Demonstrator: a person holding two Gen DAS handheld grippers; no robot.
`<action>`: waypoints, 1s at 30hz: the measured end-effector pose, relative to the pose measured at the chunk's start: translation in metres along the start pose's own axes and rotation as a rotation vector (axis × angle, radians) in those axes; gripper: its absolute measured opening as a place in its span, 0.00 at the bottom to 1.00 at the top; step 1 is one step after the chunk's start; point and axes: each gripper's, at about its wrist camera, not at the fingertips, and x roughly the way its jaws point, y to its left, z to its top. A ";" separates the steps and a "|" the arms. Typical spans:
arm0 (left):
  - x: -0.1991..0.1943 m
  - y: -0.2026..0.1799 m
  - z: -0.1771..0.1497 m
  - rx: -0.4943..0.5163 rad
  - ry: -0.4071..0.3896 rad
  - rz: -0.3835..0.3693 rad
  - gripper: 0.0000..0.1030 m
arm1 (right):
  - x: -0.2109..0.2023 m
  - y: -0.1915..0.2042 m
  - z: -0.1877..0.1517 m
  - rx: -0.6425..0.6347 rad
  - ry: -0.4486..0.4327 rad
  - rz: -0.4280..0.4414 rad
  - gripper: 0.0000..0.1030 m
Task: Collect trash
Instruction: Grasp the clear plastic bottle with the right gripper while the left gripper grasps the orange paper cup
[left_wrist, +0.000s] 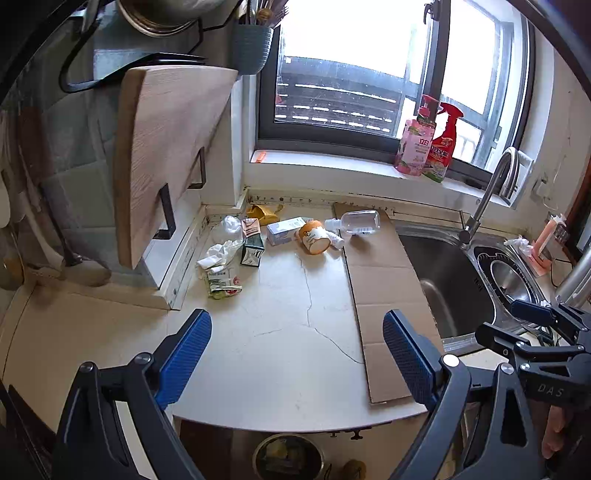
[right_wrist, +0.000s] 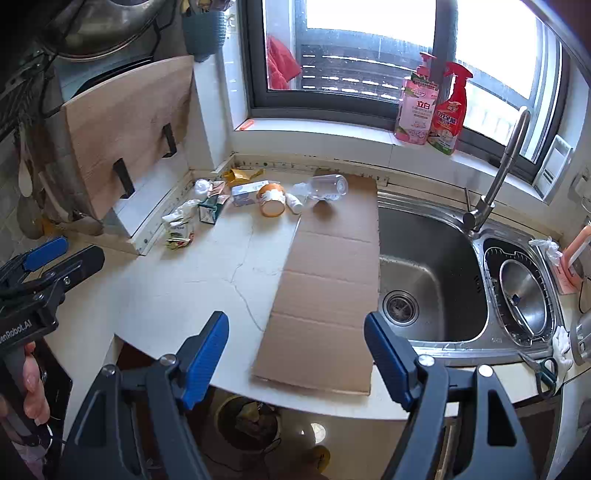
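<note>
Trash lies in the far corner of the cracked countertop (left_wrist: 280, 332): a clear plastic bottle (left_wrist: 360, 222), an orange cup (left_wrist: 314, 236) on its side, a small white box (left_wrist: 284, 230), a dark carton (left_wrist: 253, 249), crumpled white wrappers (left_wrist: 218, 254) and a green-and-white packet (left_wrist: 221, 282). The right wrist view shows the same bottle (right_wrist: 328, 186), cup (right_wrist: 272, 199) and packet (right_wrist: 180, 230). My left gripper (left_wrist: 297, 350) is open and empty above the counter's near part. My right gripper (right_wrist: 295, 350) is open and empty over a flat cardboard sheet (right_wrist: 325, 280).
A steel sink (right_wrist: 424, 273) with a tall tap (right_wrist: 498, 166) lies right of the cardboard. A wooden cutting board (left_wrist: 166, 155) leans at the left. Two red and pink spray bottles (left_wrist: 424, 144) stand on the windowsill. A bin (right_wrist: 247, 421) with rubbish sits on the floor below the counter edge.
</note>
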 end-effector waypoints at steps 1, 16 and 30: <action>0.007 -0.003 0.005 0.004 0.001 0.002 0.90 | 0.006 -0.006 0.007 0.002 0.000 -0.005 0.74; 0.171 -0.031 0.103 -0.091 0.131 0.087 0.90 | 0.155 -0.105 0.136 -0.035 0.061 0.093 0.74; 0.353 -0.031 0.131 -0.226 0.367 0.114 0.90 | 0.327 -0.121 0.219 0.005 0.251 0.324 0.74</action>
